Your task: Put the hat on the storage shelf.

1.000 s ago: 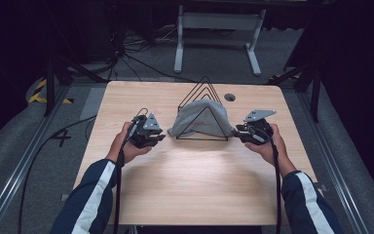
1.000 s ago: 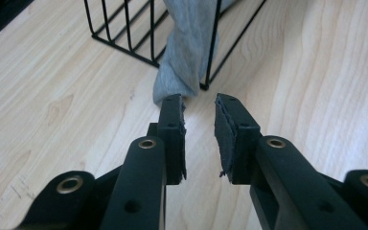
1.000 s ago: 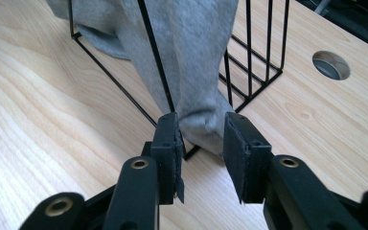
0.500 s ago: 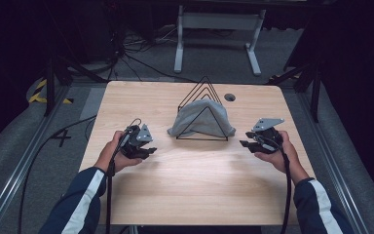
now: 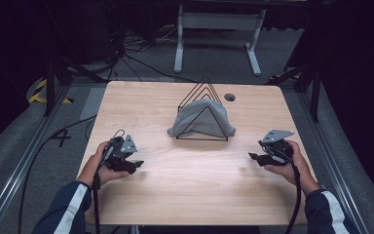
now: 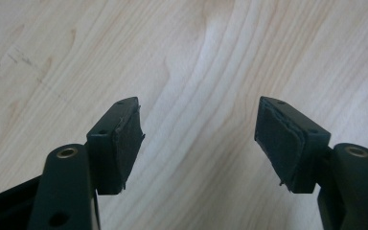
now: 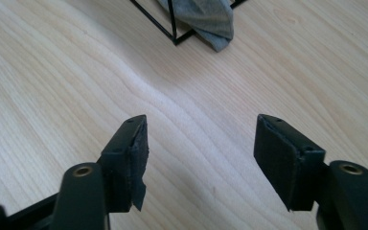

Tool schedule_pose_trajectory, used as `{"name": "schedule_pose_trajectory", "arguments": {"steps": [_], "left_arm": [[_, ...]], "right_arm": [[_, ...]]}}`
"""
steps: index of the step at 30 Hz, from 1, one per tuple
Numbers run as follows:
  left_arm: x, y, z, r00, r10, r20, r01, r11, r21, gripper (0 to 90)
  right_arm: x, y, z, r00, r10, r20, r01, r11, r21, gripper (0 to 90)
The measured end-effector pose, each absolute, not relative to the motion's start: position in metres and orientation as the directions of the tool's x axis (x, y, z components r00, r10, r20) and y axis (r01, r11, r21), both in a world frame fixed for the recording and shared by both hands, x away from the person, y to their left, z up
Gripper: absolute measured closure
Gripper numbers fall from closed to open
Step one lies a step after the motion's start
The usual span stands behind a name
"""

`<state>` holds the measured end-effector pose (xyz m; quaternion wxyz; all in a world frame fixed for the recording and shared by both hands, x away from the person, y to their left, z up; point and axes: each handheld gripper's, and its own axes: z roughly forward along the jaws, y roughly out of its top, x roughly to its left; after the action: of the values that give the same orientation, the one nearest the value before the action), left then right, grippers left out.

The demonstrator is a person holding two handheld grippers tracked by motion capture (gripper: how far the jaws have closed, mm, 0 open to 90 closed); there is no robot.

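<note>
A grey cloth point(image 5: 199, 119) hangs draped over a black wire rack point(image 5: 202, 92) at the middle of the wooden table point(image 5: 190, 195). My left gripper point(image 5: 135, 165) is low over the table's left front, well clear of the cloth. Its jaws have just been opening and stand open point(image 6: 199, 143) over bare wood. My right gripper point(image 5: 252, 157) is at the table's right front, jaws pointing left. They too have just been opening and stand open point(image 7: 201, 158) with nothing between them. In the right gripper view a corner of the cloth point(image 7: 211, 21) and the rack's base wire point(image 7: 165, 24) lie ahead.
A small round hole point(image 5: 230, 97) is in the tabletop behind the rack. Metal rails point(image 5: 24, 161) run along both sides of the table. Cables point(image 5: 126, 53) and a white stand point(image 5: 219, 24) are on the floor beyond the far edge.
Both hands have drawn back from the cloth toward the near edge and outward. Both pairs of jaws have spread apart. The cloth stays draped on the rack.
</note>
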<state>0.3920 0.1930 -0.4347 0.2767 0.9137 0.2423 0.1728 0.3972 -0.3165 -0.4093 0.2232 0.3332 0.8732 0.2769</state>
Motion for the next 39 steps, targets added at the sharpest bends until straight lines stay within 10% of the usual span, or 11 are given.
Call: {"name": "schedule_pose_trajectory", "arguments": {"steps": [39], "left_arm": [[0.324,0.266,-0.483,0.721,0.693,-0.015,0.492,-0.496,0.716,16.4]], "right_arm": [[0.318,-0.382,-0.468,-0.596,0.802,-0.033,0.52,0.417,0.745,22.6]]}}
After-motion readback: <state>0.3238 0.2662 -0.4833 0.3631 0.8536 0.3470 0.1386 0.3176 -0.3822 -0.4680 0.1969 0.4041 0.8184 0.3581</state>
